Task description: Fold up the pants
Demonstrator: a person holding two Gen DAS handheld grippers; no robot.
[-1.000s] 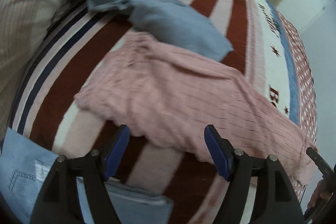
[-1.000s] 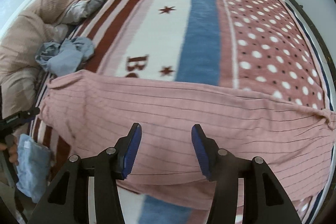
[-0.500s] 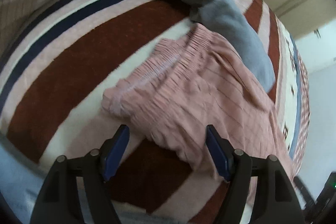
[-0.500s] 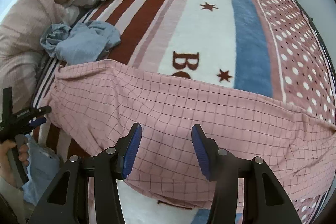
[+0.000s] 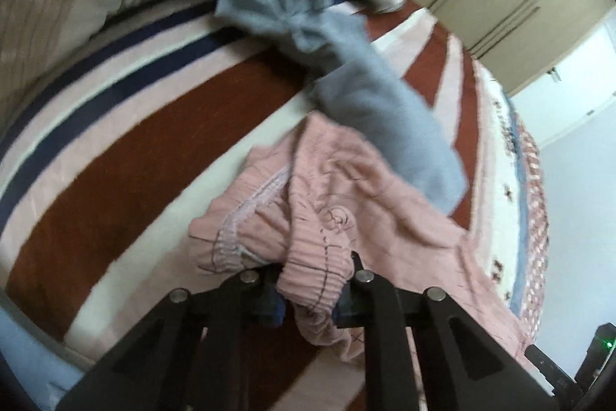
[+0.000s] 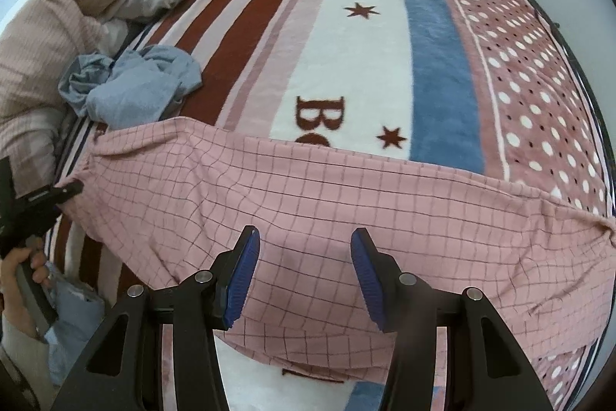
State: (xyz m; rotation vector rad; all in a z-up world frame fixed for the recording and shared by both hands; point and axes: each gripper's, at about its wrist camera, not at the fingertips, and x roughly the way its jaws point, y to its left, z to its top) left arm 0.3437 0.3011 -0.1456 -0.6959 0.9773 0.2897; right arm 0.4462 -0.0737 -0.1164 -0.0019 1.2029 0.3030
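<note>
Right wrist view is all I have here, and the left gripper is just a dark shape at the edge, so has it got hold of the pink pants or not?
Observer: Yes. The left gripper has just closed on the gathered waistband of the pink pants; the fabric is pinched between its fingers.
Operator: Is anything lying on the pants at that end?
Observer: A grey-blue garment overlaps their far edge, next to the waistband.
Operator: And is the waistband flat there?
Observer: No, it is bunched and puckered around the grip, lifted into folds over the striped blanket.
</note>
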